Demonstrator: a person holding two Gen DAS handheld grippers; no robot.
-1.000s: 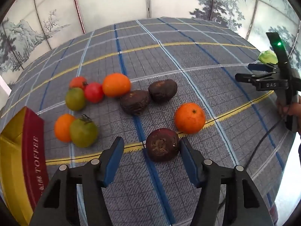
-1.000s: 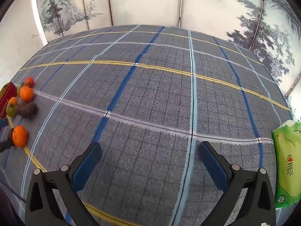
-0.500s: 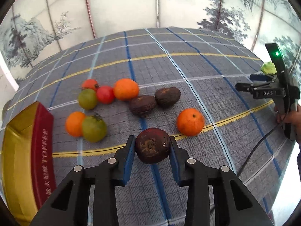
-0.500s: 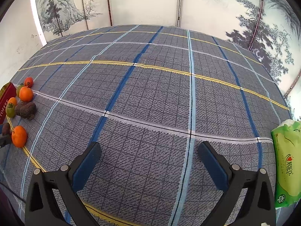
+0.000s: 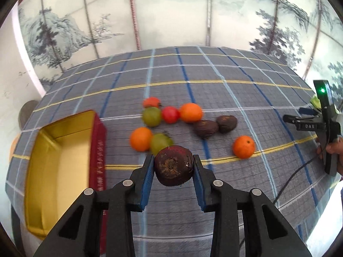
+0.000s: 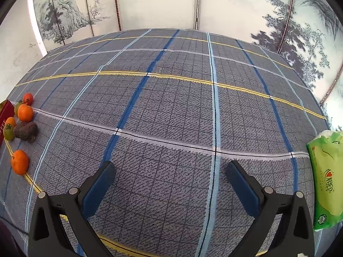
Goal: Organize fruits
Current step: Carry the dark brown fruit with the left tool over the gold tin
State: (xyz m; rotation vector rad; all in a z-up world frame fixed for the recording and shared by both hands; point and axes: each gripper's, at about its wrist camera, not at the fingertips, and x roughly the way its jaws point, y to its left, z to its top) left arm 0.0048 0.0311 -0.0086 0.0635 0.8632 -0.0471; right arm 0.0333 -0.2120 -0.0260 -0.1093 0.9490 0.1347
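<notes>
So the left gripper (image 5: pixel 173 168) has its blue pads clamped on both sides of a dark purple fruit (image 5: pixel 174 165), stem end facing the camera, and it's up off the plaid tablecloth (image 5: pixel 214 90). Just past the fingertips sit an orange (image 5: pixel 140 139) and a green tomato (image 5: pixel 160 142), touching each other. Off to the gripper's left is the open red tin (image 5: pixel 57 156) with the gold inside, nothing visible in it. Ahead and right, a lone orange (image 5: pixel 244 146) sits on the yellow stripe. Farther out are two dark wrinkly fruits (image 5: pixel 215 124) side by side, then a cluster of an orange, red and green tomatoes (image 5: pixel 170 112). The right gripper (image 6: pixel 170 178) hangs wide open over bare cloth, holding nothing, with a green wipes pack (image 6: pixel 325 177) to its right.
</notes>
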